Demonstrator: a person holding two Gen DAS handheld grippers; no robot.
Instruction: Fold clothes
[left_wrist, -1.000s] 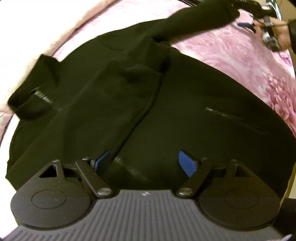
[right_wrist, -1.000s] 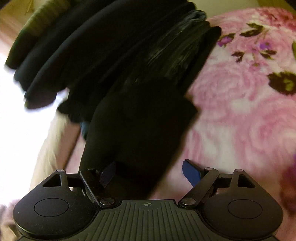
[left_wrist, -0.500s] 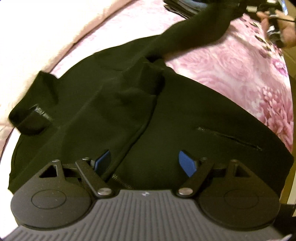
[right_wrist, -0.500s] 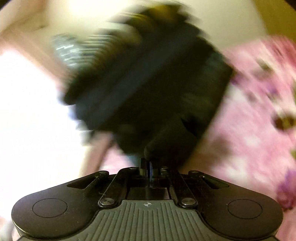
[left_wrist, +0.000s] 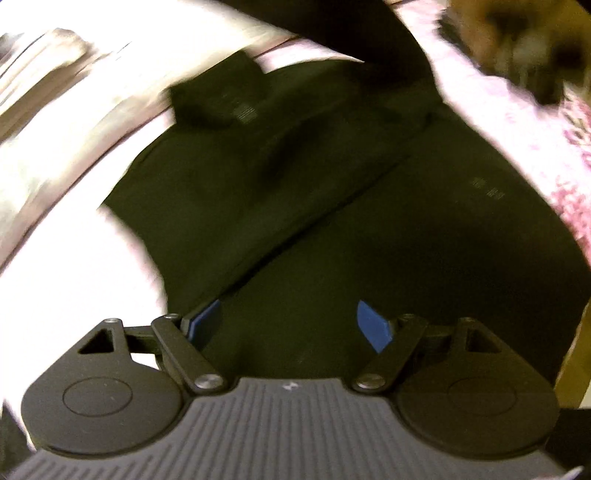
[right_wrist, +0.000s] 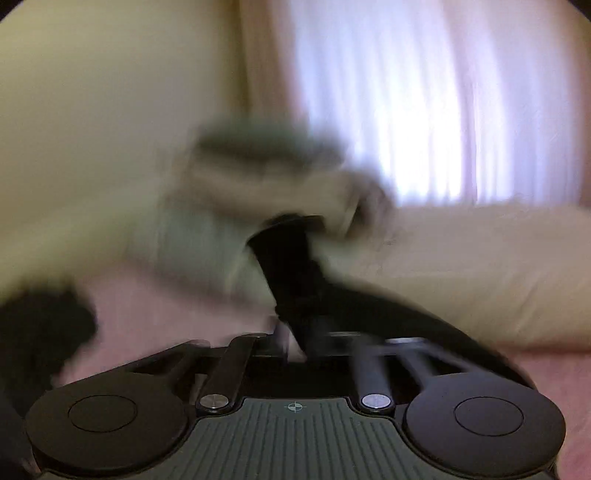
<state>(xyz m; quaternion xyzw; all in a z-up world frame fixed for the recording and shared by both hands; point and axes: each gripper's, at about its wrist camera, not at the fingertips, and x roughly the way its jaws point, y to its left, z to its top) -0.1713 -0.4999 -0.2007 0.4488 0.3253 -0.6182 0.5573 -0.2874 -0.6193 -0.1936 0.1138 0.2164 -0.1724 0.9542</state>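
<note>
A black zip jacket (left_wrist: 369, 206) lies spread on the pink floral bedspread (left_wrist: 535, 122), hem toward me. My left gripper (left_wrist: 288, 321) is open, its blue pads (left_wrist: 373, 325) hovering just above the hem on either side of the zipper line. My right gripper (right_wrist: 303, 343) is shut on the black sleeve (right_wrist: 291, 266), which rises from the jaws, and holds it lifted. In the left wrist view the lifted sleeve (left_wrist: 351, 33) crosses the top. Both views are motion-blurred.
A blurred stack of folded clothes (right_wrist: 266, 173) sits ahead of the right gripper, with a cream pillow (right_wrist: 480, 266) and a bright curtained window (right_wrist: 424, 103) behind. White bedding (left_wrist: 55, 147) lies left of the jacket.
My right gripper closed on the sleeve and swung it up and across, now facing the window. The left gripper shifted sideways over the hem and stayed open.
</note>
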